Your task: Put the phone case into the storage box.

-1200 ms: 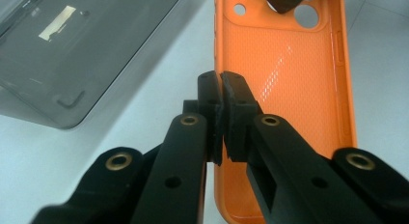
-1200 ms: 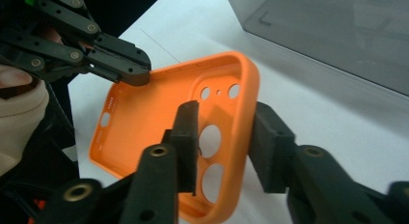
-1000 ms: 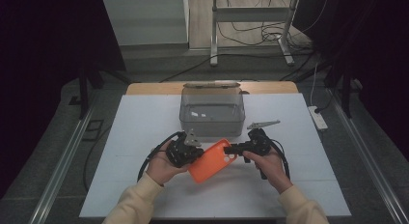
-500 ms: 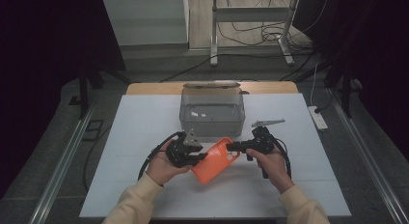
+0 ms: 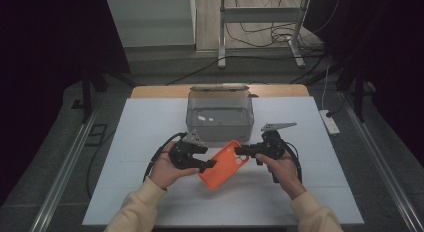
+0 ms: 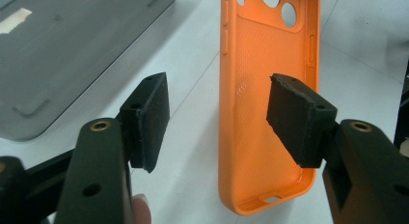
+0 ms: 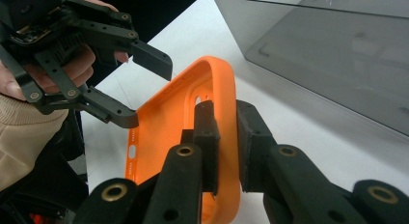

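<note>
Both forearms, in pale yellow sleeves, enter from the bottom of the high view and angle inward toward the frame's centre. The left hand (image 5: 167, 169) holds the left tool (image 5: 210, 163) left of centre, pointing right; its jaws have just been opening and now stand apart, pressing on nothing. The right hand (image 5: 280, 167) holds the right tool (image 5: 239, 151) right of centre, pointing left toward the other, its jaws drawn close and pinching a thin orange edge.
</note>
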A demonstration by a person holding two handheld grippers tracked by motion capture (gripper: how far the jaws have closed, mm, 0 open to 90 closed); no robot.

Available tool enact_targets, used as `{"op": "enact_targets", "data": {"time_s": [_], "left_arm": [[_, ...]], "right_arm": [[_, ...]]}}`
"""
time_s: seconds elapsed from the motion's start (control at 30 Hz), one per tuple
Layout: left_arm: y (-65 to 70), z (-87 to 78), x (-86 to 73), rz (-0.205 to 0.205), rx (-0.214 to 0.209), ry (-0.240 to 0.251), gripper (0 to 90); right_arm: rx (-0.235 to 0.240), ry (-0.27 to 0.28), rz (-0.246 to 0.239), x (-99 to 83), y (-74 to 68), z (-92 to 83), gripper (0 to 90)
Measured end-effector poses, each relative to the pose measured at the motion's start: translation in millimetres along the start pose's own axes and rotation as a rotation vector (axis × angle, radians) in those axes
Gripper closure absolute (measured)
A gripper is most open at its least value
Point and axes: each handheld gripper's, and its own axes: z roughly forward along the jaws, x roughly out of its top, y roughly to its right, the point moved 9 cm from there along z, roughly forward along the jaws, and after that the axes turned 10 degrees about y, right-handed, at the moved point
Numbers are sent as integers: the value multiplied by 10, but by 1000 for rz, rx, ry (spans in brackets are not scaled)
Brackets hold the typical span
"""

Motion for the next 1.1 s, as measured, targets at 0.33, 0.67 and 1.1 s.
{"op": "enact_targets", "data": {"time_s": [0.33, 0.67, 1.1], "left_arm": [[5, 38, -14, -24, -37, 1, 398], [26, 68, -51, -43, -84, -5, 442], [70, 82, -76, -52, -129, -22, 553]], "right_arm": [[9, 1, -29, 5, -19, 0, 804], [33, 9, -73, 13, -63, -6, 803], [52, 28, -109, 39, -101, -29, 803]]}}
